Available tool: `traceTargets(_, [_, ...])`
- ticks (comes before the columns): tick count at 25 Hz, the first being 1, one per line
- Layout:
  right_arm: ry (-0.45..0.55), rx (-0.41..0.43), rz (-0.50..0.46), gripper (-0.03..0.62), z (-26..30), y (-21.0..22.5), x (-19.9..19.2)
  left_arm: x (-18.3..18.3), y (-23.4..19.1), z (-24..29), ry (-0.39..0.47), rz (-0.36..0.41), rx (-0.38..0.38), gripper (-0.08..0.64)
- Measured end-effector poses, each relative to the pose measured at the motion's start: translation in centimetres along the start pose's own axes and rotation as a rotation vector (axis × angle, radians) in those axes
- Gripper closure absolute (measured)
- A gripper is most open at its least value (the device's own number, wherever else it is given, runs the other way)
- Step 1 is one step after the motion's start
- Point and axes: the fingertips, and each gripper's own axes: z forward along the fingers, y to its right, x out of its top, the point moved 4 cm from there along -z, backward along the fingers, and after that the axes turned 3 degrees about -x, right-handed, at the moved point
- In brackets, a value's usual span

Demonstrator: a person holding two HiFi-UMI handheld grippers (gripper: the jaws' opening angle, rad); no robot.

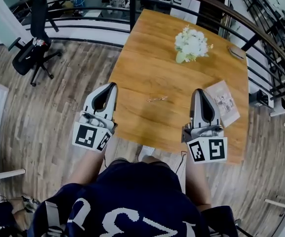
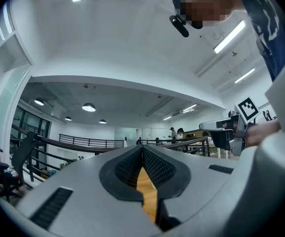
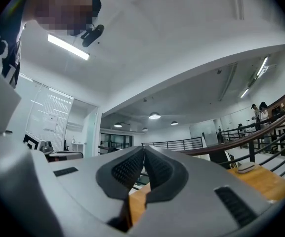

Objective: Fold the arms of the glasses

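The glasses point(image 1: 157, 99) lie flat near the middle of the wooden tabletop point(image 1: 142, 48), free of both tools and between them. They are thin and faint from the head view, so I cannot tell whether the arms are open or folded. The left hand-held gripper point(image 1: 114, 84) hangs over the tabletop's near left edge, at about 9 o'clock from the glasses and well apart from them. Its own view shows the jaws together at the tips point(image 2: 142, 147) with nothing between them, only a sliver of wood lower down. The right hand-held gripper point(image 1: 198, 91) hangs at about 3 o'clock from the glasses, also clear of them. Its jaws are likewise pressed together and empty point(image 3: 143, 150). A booklet point(image 1: 224, 101) lies just beside the right tool, at its 3 o'clock. A bunch of white flowers point(image 1: 191, 44) stands at 1 o'clock from the glasses, toward the far side, and a small oval object point(image 1: 236, 52) lies at the flowers' 3 o'clock near the edge. Off the tabletop, a black chair point(image 1: 28, 56) stands on the plank floor point(image 1: 58, 112) at 10 o'clock, in front of a dark railing point(image 1: 132, 4).
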Motion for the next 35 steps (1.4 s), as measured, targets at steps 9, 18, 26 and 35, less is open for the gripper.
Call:
traceTargets(9, [-0.008, 0.024, -0.001, 0.566, 3.6, 2.5, -0.5, -0.7, -0.6, 4.9, -0.001, -0.01, 0.013, 0.543])
traceTargets(18, [-0.022, -0.033, -0.031, 0.566, 6.1, 2.3, -0.5, -1.1, -2.9, 8.0, -0.004, -0.006, -0.057, 0.543])
traceTargets(26, [-0.159, -0.017, -0.025, 0.565, 7.0, 2.1, -5.0, -4.4, -3.0, 9.3, -0.043, -0.047, -0.081, 0.543])
traceTargets(35, [-0.397, -0.01, 0.147, 0.565, 7.6, 1.8, -15.1, -9.0, -2.8, 10.3, -0.105, -0.073, -0.118, 0.543])
